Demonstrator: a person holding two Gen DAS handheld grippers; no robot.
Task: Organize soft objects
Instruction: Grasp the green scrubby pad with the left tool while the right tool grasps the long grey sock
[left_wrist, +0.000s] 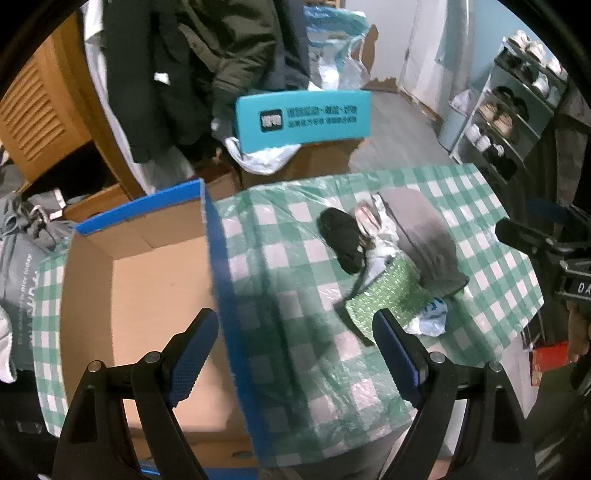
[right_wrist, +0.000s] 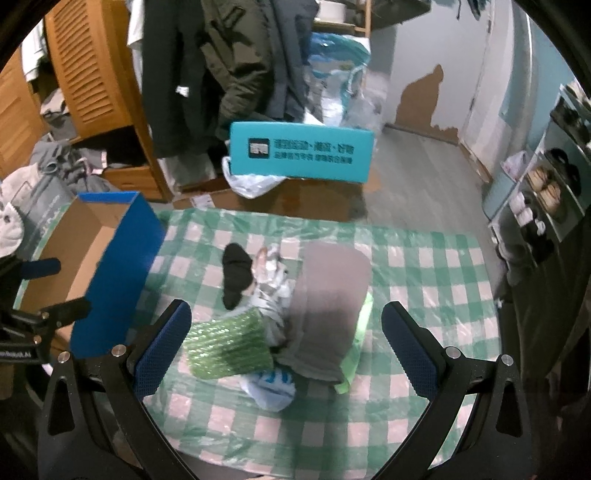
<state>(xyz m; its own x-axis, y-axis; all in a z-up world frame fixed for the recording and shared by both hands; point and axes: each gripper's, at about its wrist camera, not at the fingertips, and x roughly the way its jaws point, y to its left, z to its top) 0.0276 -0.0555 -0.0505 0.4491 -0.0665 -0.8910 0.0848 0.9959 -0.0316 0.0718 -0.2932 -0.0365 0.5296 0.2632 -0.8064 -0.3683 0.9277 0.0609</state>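
A: Several soft items lay heaped mid-worktop (right_wrist: 424, 258) on a glossy green-and-white check plastic cover: a black sock (right_wrist: 236, 275), limp and curled; a grey folded cloth (right_wrist: 327, 295), smooth and oblong; a green bubble-wrap pouch (right_wrist: 229, 349), ridged and rectangular; crinkled plastic bags (right_wrist: 271, 386) tucked between and below them.

B: Container?

A: A cardboard box (left_wrist: 155, 295), blue outside, plain brown inside, stood open at the worktop's left end, well apart from the heap. Nothing visible in it.

B: Gripper poses?

A: Left gripper (left_wrist: 295, 343) hung above the box's right wall, one finger over the box interior, the other over the check cover; fingers spread wide, nothing between them. Right gripper (right_wrist: 286, 339) was poised over the heap, pointing down and forward, fingers also wide and holding nothing, with pouch and grey cloth in the gap between them. Neither touched the pile.

B: Legible writing?

A: A teal box (right_wrist: 299, 153) on the floor behind carried a dark logo square and two lines of characters, too blurred to read. The plastic bag showed blue print, unreadable.
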